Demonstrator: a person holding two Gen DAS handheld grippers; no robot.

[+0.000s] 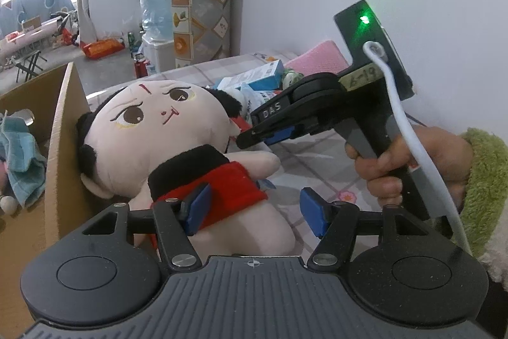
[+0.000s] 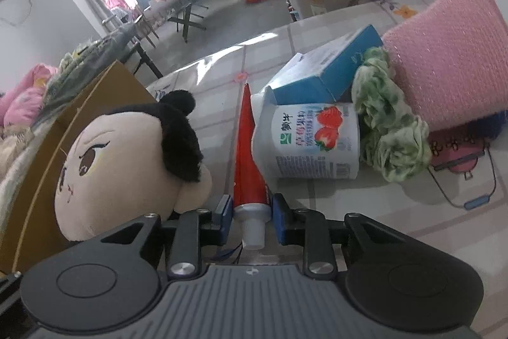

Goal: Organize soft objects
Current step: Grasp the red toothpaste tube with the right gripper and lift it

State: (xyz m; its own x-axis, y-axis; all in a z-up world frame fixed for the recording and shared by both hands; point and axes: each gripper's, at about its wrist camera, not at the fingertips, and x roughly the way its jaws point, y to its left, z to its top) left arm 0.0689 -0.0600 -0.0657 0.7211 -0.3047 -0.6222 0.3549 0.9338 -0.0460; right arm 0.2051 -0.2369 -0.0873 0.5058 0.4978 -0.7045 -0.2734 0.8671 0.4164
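A plush doll with a pale face, black hair and a red bib lies on the table against a cardboard box. My left gripper is open just above the doll's body, its left pad over the red bib. My right gripper is shut on a red toothpaste tube near its white cap; the doll's head is to its left. The right gripper also shows in the left wrist view, beside the doll's head.
The box holds a blue towel. Behind the tube lie a strawberry yogurt tub, a blue carton, a green scrunchie and a pink knitted piece. A wall runs along the right.
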